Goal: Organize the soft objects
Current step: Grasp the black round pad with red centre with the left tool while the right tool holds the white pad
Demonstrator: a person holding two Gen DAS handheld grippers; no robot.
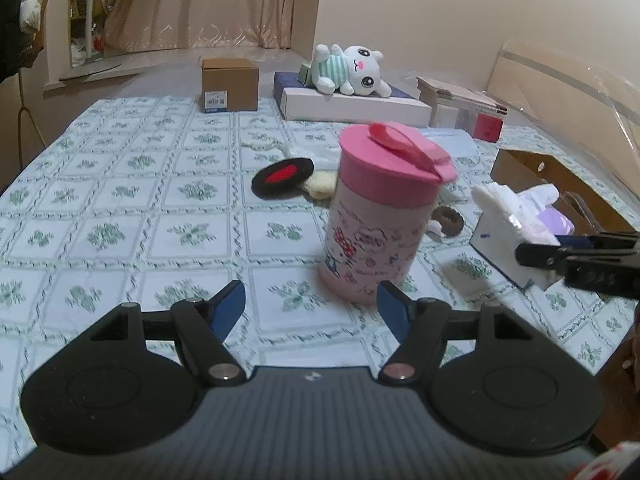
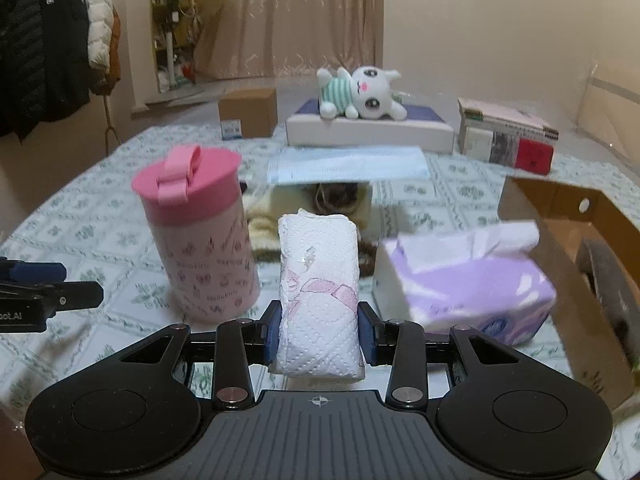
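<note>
The small tissue pack [image 2: 318, 296], white with a faint pink print, sits upright and clenched between the blue fingers [image 2: 273, 334] of the right gripper [image 2: 320, 334], lifted clear of the bed [image 2: 80, 232] so it can be carried off, presumably toward the open cardboard box [image 2: 576, 216] at the right. Just right of it lies a purple tissue box [image 2: 472, 280], tilted (motion blur makes its exact resting place hard to judge). To the left stands a pink lidded cup [image 2: 200, 232], a hard thing among the soft ones. The left gripper [image 1: 311, 306] hovers near that cup with its fingers [image 1: 228, 304] released and nothing between them, free for the next pick. Far back, a plush toy [image 2: 360, 94] lies on a flat white box [image 2: 368, 130].
</note>
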